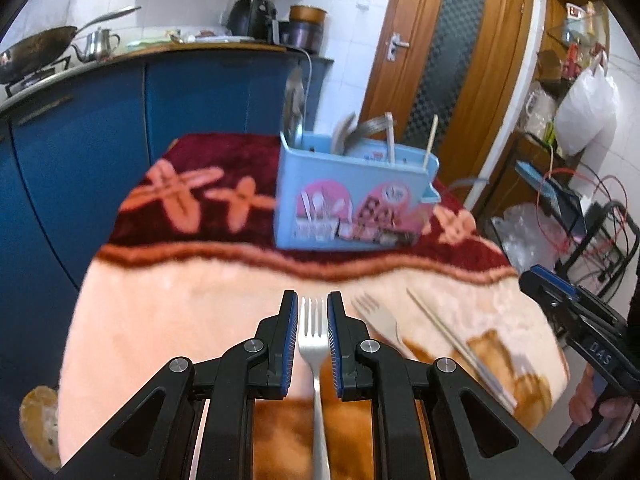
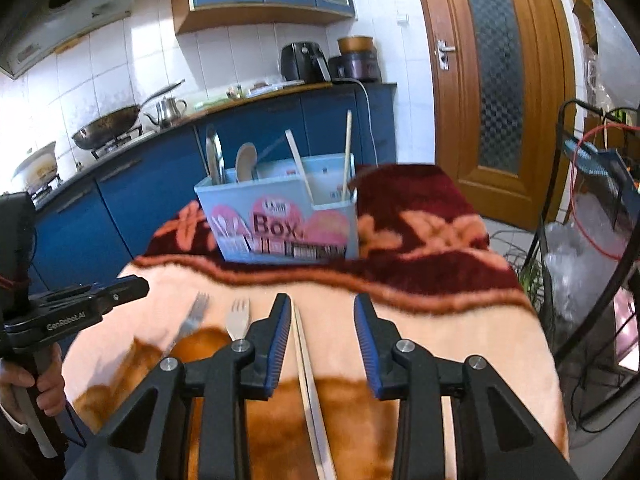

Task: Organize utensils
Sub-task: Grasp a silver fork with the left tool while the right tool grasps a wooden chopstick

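Observation:
A light blue utensil box [image 1: 352, 196] stands on the blanket-covered table, holding spoons and chopsticks; it also shows in the right wrist view [image 2: 280, 220]. My left gripper [image 1: 313, 300] is shut on a metal fork [image 1: 314, 340], tines pointing forward. A wooden fork [image 1: 378, 320] and a pair of chopsticks [image 1: 452, 340] lie to its right. My right gripper [image 2: 322, 300] is open, with the chopsticks [image 2: 308, 360] lying between its fingers by the left pad. The wooden fork [image 2: 239, 320] and the metal fork [image 2: 192, 320] lie to the left.
The table is draped in a peach and dark red blanket [image 1: 200, 300]. Blue kitchen cabinets [image 1: 100, 140] with a wok and kettle stand behind. A wooden door [image 1: 448, 60] is at the back right, and a cart with bags and wires [image 1: 560, 200] stands right.

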`<state>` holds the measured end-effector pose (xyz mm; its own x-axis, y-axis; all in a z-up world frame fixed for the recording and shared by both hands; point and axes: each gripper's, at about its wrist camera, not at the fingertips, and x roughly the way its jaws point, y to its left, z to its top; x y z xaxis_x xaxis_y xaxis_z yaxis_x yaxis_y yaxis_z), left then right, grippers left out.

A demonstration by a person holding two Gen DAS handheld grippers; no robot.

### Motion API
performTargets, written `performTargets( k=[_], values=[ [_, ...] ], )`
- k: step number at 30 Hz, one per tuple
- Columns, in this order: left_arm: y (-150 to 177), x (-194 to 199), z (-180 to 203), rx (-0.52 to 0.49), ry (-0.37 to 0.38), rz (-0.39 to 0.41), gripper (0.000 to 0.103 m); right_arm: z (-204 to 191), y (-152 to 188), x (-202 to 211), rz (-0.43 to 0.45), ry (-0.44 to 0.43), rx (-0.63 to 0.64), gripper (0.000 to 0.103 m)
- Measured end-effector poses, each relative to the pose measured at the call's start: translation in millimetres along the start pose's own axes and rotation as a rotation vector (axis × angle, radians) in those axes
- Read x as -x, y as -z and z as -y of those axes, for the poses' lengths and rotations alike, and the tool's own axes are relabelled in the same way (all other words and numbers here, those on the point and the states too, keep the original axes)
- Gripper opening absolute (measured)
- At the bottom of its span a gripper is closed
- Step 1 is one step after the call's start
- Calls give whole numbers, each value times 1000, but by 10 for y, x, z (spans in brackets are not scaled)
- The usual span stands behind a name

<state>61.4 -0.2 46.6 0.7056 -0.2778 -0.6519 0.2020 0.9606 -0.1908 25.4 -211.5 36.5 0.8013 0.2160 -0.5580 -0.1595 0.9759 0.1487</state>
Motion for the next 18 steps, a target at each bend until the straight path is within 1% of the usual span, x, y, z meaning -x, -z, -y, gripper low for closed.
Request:
performTargets(
  k=[4,10,12,15,18],
  values=[
    [119,-41,16,-2,-7,-28,15,20,126,-46,-30,-13,-18,36],
    [257,-114,-3,8,-17,-70,15,3,294,-206,-105,-14,-14,36],
    [285,-124,-14,11,-23,-75,15,14,329,-248,-125,-11,-15,36],
    [331,-141,-15,1,-51,-74,15,33,375,-305,-150,-6,-13,36],
    [361,-171,-26,4,-54,-85,15,57,396,-345,-173,-26,-16,36]
  ],
)
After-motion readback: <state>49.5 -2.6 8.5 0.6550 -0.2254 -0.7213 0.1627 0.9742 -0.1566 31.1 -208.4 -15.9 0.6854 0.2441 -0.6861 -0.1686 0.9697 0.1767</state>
